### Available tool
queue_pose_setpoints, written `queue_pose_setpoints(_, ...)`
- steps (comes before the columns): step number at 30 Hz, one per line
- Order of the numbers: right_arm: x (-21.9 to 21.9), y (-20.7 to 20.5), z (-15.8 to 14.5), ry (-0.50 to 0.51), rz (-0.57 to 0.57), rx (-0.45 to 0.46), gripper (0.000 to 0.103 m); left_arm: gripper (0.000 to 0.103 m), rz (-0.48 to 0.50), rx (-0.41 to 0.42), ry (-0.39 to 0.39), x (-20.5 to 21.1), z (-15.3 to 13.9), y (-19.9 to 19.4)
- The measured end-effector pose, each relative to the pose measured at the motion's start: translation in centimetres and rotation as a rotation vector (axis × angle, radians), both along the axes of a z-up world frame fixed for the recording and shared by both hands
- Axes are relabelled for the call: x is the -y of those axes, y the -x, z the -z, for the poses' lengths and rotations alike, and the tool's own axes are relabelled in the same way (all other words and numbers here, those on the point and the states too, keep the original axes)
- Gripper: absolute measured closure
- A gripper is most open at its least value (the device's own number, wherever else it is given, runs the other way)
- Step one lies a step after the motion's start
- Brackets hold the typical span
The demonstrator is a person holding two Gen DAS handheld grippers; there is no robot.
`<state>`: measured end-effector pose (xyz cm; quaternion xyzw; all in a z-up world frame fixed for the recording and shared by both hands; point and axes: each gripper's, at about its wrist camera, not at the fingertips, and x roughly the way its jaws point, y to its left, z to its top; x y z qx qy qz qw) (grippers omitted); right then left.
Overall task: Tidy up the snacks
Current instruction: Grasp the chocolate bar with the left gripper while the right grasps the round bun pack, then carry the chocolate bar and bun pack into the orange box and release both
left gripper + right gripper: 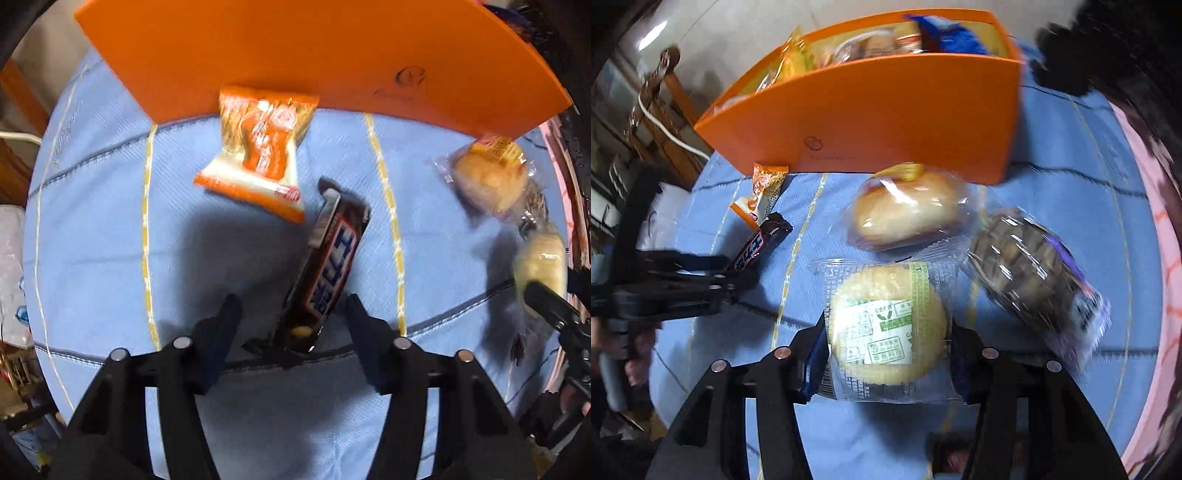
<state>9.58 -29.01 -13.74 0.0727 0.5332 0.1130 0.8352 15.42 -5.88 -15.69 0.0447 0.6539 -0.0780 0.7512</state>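
Left gripper [291, 314] hangs straight over the chocolate bar [325, 266], fingers straddling its near end but clear of the wrapper on both sides, so nothing is gripped. Its long axis runs away from the jaws, tilted slightly right, toward the orange box [871, 110] beyond. Right gripper [888, 332] brackets the round pastry [886, 321], fingers hard against the clear wrapper's edges; looks like a grasp. Green print reads "cern", the rest too small. The bar's white lettering is blurred beyond reading. Box already holds snacks, well ahead of both.
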Motion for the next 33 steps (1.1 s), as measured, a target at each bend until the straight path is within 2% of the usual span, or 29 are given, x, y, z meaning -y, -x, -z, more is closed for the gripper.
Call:
queue_pose_setpoints(2, 0.9, 0.7, -0.3, -0.008, 0.017, 0.002, 0.048, 0.045, 0.023, 0.009, -0.026, 0.5, 0.2, 0.0)
queue_pose_setpoints(4, 1.3, 1.5, -0.7, -0.012, 0.024, 0.004, 0.048, 0.067, 0.031, 0.039, -0.039, 0.5, 0.1, 0.2)
queue_pose_setpoints(5, 1.5, 1.6, -0.8, -0.015, 0.026, 0.007, 0.048, 0.085, 0.041, 0.043, -0.039, 0.8, -0.1, 0.4)
queue_pose_setpoints(6, 1.7, 1.8, -1.3, -0.021, 0.025, 0.013, 0.048, 0.086, 0.042, 0.027, -0.039, 0.7, -0.1, 0.4)
queue_pose_setpoints(13, 0.7, 1.1, -4.2, -0.066, -0.022, 0.085, 0.048, 0.086, -0.025, 0.058, 0.018, -1.5, -3.0, 1.4)
queue_pose_setpoints(17, -0.1, -0.2, -7.2, -0.081, -0.040, 0.154, 0.048, 0.086, -0.053, 0.118, 0.076, -2.8, -6.7, 1.3)
queue_pose_setpoints(20, 0.0, -1.8, -9.6, -0.088, -0.036, 0.216, 0.048, 0.086, -0.076, 0.180, 0.125, -4.8, -10.3, -0.6)
queue_pose_setpoints(23, 0.2, -3.6, -11.7, -0.095, -0.022, 0.272, 0.048, 0.086, -0.085, 0.255, 0.171, -4.7, -14.5, -2.0)
queue_pose_setpoints(24, 0.2, -4.4, -12.5, -0.094, -0.017, 0.294, 0.048, 0.086, -0.081, 0.283, 0.184, -4.2, -16.0, -3.6)
queue_pose_setpoints(27, -0.1, -7.1, -14.4, -0.090, -0.017, 0.345, 0.048, 0.086, -0.072, 0.321, 0.205, -3.5, -18.1, -6.8)
queue_pose_setpoints(30, -0.9, -10.2, -15.5, -0.073, -0.006, 0.376, 0.048, 0.085, -0.074, 0.333, 0.203, -2.6, -18.8, -9.8)
queue_pose_setpoints(32, -1.3, -12.0, -15.7, -0.078, 0.014, 0.388, 0.047, 0.079, -0.077, 0.325, 0.217, -1.6, -18.6, -11.6)
queue_pose_setpoints(33, -1.5, -13.1, -15.6, -0.089, 0.034, 0.388, 0.046, 0.054, -0.098, 0.316, 0.205, -1.2, -18.0, -12.8)
